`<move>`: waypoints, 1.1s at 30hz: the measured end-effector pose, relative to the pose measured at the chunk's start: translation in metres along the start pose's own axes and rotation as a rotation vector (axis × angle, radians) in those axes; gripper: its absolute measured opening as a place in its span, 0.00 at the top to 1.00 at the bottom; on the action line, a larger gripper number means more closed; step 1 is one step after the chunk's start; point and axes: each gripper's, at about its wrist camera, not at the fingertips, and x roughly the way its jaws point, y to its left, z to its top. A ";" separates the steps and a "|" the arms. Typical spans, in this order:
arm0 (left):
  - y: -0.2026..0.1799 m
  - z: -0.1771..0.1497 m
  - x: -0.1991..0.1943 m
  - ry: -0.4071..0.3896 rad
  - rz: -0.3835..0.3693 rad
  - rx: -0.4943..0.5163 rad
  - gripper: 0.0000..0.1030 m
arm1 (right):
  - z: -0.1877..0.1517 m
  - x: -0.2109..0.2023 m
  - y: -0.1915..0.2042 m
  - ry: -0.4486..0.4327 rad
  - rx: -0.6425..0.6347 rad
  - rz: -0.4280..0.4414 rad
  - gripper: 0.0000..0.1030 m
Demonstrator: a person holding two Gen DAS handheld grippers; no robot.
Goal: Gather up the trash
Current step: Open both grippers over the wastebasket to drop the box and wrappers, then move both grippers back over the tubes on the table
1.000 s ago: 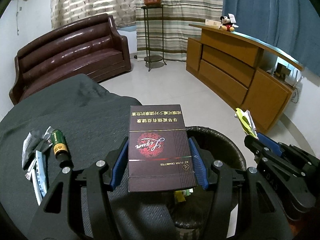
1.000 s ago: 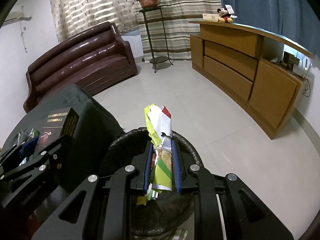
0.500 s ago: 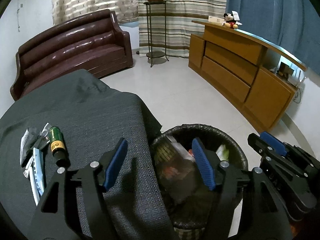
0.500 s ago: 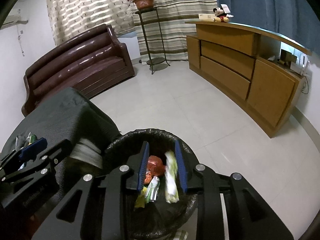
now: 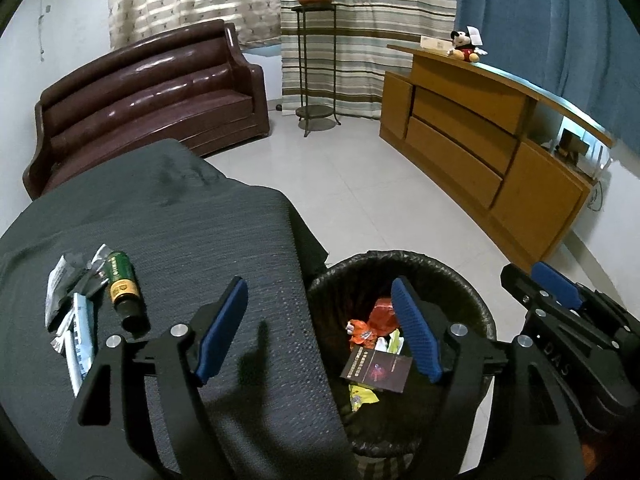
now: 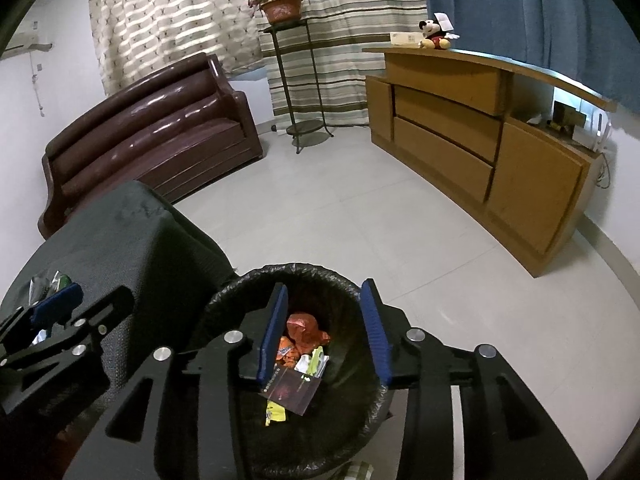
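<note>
A black-lined trash bin [image 5: 472, 280] [image 6: 248, 280] stands on the floor beside the cloth-covered table. Inside lie a dark maroon cigarette box [image 5: 376, 370] [image 6: 294, 394], orange wrappers [image 5: 380, 312] [image 6: 304, 330] and a white-green wrapper [image 6: 314, 362]. My left gripper [image 5: 320, 294] hangs over the table edge and the bin rim, its jaws opening with nothing between them. My right gripper [image 6: 326, 298] hovers over the bin mouth, jaws also opening and empty. On the table's left lie a green bottle [image 5: 122, 284] and several crumpled wrappers [image 5: 74, 312].
The dark grey tablecloth [image 5: 180, 220] covers the table at left. A brown leather sofa [image 5: 152, 92] stands behind it. A metal plant stand [image 5: 316, 72] and a wooden cabinet [image 5: 480, 144] with a plush toy [image 5: 464, 46] line the far side. Pale tiled floor [image 6: 360, 208] lies between.
Both grippers opened. The cigarette box left the left gripper and the white-green wrapper left the right gripper; both now lie in the bin.
</note>
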 end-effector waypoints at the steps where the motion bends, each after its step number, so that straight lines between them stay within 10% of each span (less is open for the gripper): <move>1: 0.002 0.000 -0.002 -0.001 0.000 -0.002 0.30 | 0.000 -0.001 0.000 -0.001 -0.001 0.000 0.59; 33: 0.143 -0.054 -0.067 0.036 0.207 -0.197 0.30 | -0.018 -0.030 0.101 0.021 -0.172 0.180 0.53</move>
